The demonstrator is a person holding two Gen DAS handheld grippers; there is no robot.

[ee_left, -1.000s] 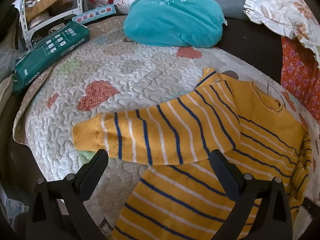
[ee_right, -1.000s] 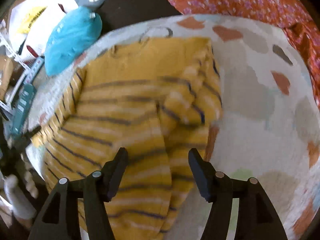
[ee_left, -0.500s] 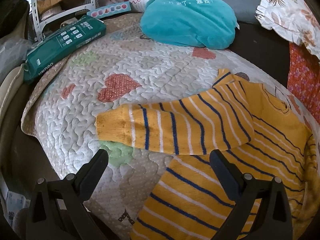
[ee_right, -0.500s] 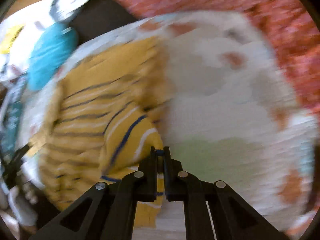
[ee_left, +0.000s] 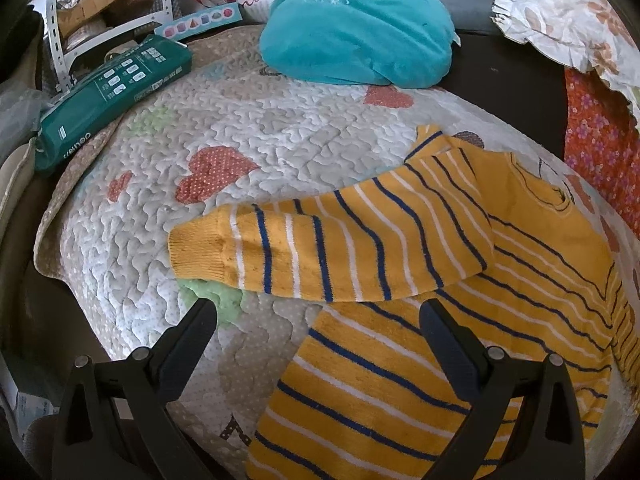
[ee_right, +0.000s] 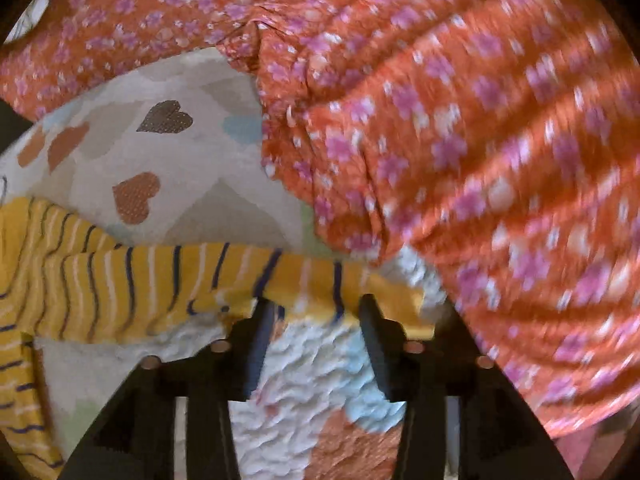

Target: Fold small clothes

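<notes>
A small yellow sweater (ee_left: 540, 248) with blue and white stripes lies on a heart-patterned quilt (ee_left: 240, 128). Its left sleeve (ee_left: 320, 252) lies stretched out to the left. My left gripper (ee_left: 318, 316) is open and empty, just below that sleeve. In the right wrist view the other sleeve (ee_right: 200, 280) lies stretched out to the right across the quilt (ee_right: 160, 152). My right gripper (ee_right: 314, 308) is open, its fingertips right at the sleeve's cuff end, with nothing held.
A teal pillow (ee_left: 356, 32) and a green package (ee_left: 112, 92) lie at the quilt's far edge. An orange floral cloth (ee_right: 460, 140) covers the right side, close to the right sleeve's cuff. A shelf frame (ee_left: 60, 40) stands at the far left.
My right gripper was shut on the right sleeve, pulled it out to the right and has opened. The left gripper drew back and left, staying open.
</notes>
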